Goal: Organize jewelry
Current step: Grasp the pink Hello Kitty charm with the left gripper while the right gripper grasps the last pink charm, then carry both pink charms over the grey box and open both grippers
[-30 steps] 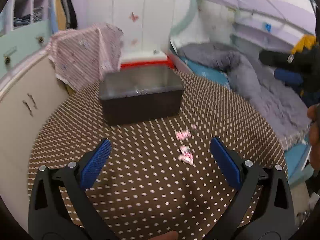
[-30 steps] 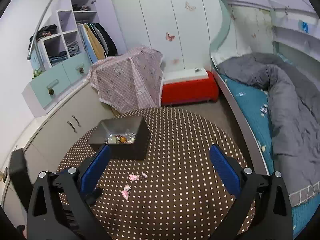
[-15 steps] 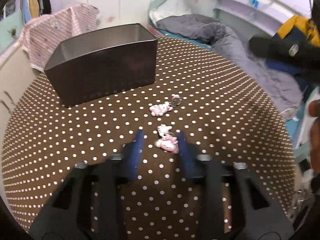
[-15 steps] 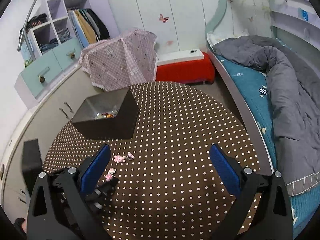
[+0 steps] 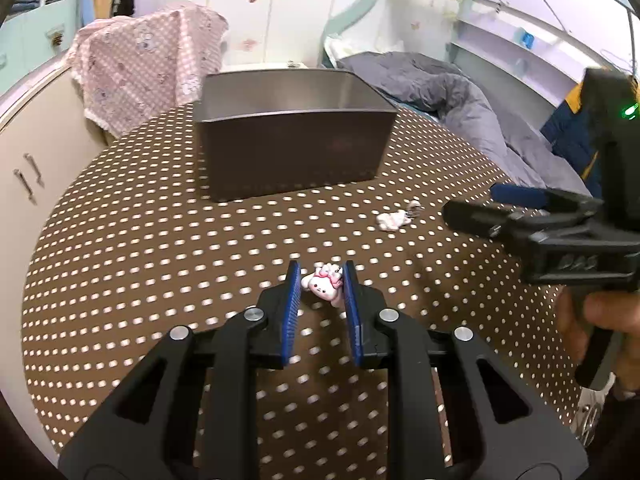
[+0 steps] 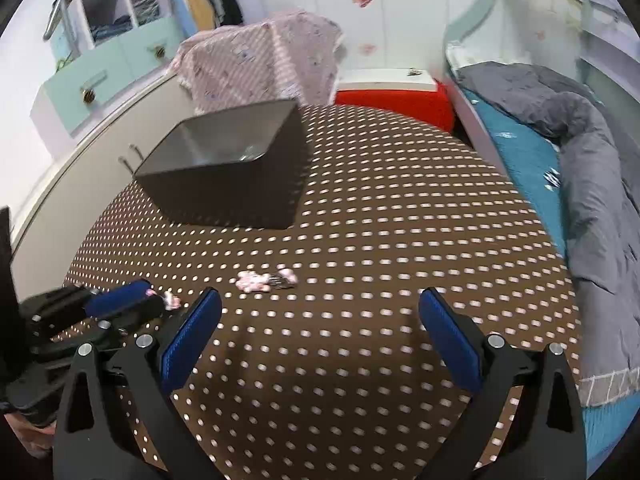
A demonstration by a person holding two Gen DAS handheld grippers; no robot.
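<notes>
My left gripper [image 5: 320, 276] is shut on a pink-and-white cat charm [image 5: 325, 285] on the brown polka-dot table [image 5: 160, 264]. A second pink charm [image 5: 393, 220] with a small metal ring lies to the right; it also shows in the right wrist view [image 6: 253, 281]. A dark metal box [image 5: 294, 151] stands behind, open on top. My right gripper [image 6: 320, 332] is open and empty above the table's front, with the second charm ahead of it. The left gripper also shows in the right wrist view [image 6: 158, 299], holding the charm [image 6: 173, 300].
A bed with a grey duvet [image 6: 576, 128] runs along the right of the table. A pink cloth-covered object [image 6: 260, 60] and a red and white box [image 6: 394, 94] stand beyond the table. Cream cabinets [image 5: 28, 168] lie to the left.
My left gripper has come down to the table and closed on the cat charm. My right gripper has dropped lower and nearer the second charm.
</notes>
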